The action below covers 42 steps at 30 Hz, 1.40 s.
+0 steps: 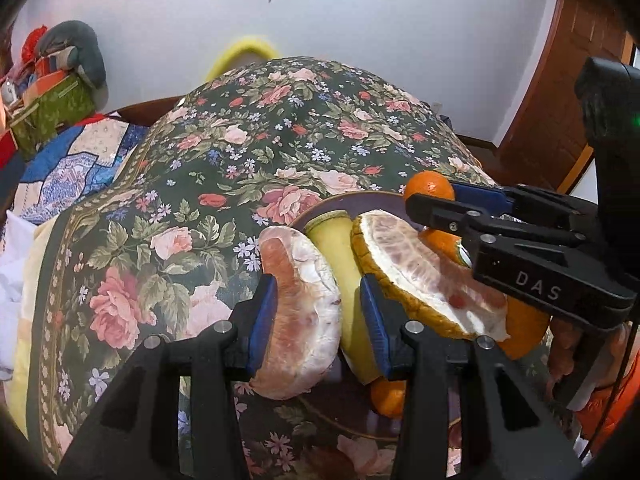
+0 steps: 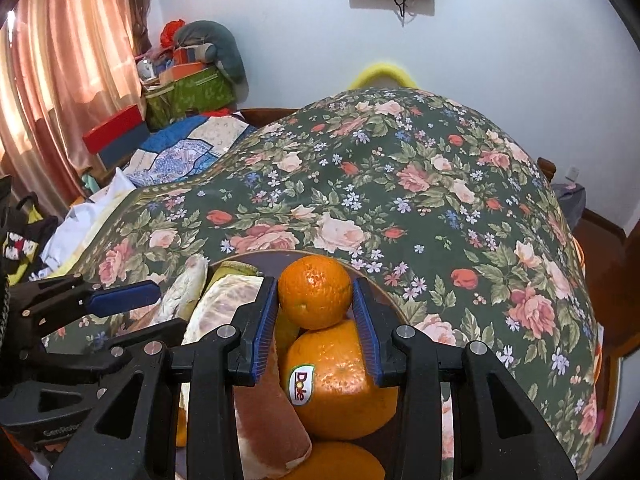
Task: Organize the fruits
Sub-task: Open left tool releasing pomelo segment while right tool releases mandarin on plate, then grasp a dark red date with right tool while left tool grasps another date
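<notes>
A brown plate (image 1: 372, 200) on the floral tablecloth holds fruit. My left gripper (image 1: 318, 320) is shut on a peeled pomelo wedge (image 1: 300, 312) at the plate's left rim; a yellow-green banana (image 1: 340, 256) also lies between its blue pads. A pomelo piece with rind (image 1: 416, 272) lies to the right. My right gripper (image 2: 316, 312) is shut on a small orange (image 2: 314, 296), seen also in the left wrist view (image 1: 428, 186), above a large Dole orange (image 2: 340, 380). More oranges (image 2: 332, 460) lie below.
The floral tablecloth (image 2: 400, 184) covers the table beyond the plate. Boxes and a grey cushion (image 2: 192, 80) are piled at the far left by a curtain (image 2: 60, 60). A yellow chair back (image 2: 380, 74) stands behind the table. A wooden door (image 1: 560, 80) is at the right.
</notes>
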Tool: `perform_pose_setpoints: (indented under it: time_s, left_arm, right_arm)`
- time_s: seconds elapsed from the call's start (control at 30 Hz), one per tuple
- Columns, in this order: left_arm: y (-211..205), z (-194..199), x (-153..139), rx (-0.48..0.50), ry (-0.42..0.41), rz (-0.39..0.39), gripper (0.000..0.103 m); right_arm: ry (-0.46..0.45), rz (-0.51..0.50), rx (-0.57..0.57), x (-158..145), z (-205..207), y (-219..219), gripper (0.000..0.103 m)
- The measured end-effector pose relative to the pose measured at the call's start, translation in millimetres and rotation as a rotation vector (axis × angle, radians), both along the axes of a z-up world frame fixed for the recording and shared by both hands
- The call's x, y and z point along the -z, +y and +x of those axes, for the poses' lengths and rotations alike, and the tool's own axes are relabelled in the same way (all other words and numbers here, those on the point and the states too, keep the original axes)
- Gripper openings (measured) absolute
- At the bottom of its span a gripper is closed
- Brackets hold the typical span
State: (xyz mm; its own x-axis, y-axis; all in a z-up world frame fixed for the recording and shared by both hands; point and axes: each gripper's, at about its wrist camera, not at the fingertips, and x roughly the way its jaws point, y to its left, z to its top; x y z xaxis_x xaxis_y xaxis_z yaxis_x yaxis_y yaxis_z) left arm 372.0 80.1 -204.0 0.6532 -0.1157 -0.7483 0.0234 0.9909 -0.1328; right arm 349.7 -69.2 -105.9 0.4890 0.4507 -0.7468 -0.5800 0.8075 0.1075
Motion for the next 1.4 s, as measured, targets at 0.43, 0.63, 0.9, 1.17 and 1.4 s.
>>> perform_pose_setpoints:
  time_s: [0.43,0.63,0.9,1.17,1.4]
  left_arm:
    - [2.3,-28.4,-29.9,-0.012,-0.047,0.019,0.042]
    - [2.3,-56.6,-52.2,-0.019,-0.081,0.031,0.042]
    - [-1.0,-101.1,-67.7,-0.015,-0.088,0.054,0.044]
    - [-5.5,-131.6,-55.4,0.003,-0.044,0.062,0.044]
    - [-8.3,-140.6,-37.6,0.019,-0.009,0.073,0.044]
  right_arm:
    - [-0.039,0.020,0.004,-25.6,-28.3,-15.3,0.035]
    - [-0.072,0.048,0.007,-48.1,-60.0,-27.6,0.035]
    - [-0.063,0.059,-0.012,-54.5,-106.4,-39.8,0.035]
    - [0.016,0.029,-0.043,-24.8,-132.6,-37.8,0.035]
    - [0.073,0.007,-0.051,4.2,-139.7,-33.0,0.035]
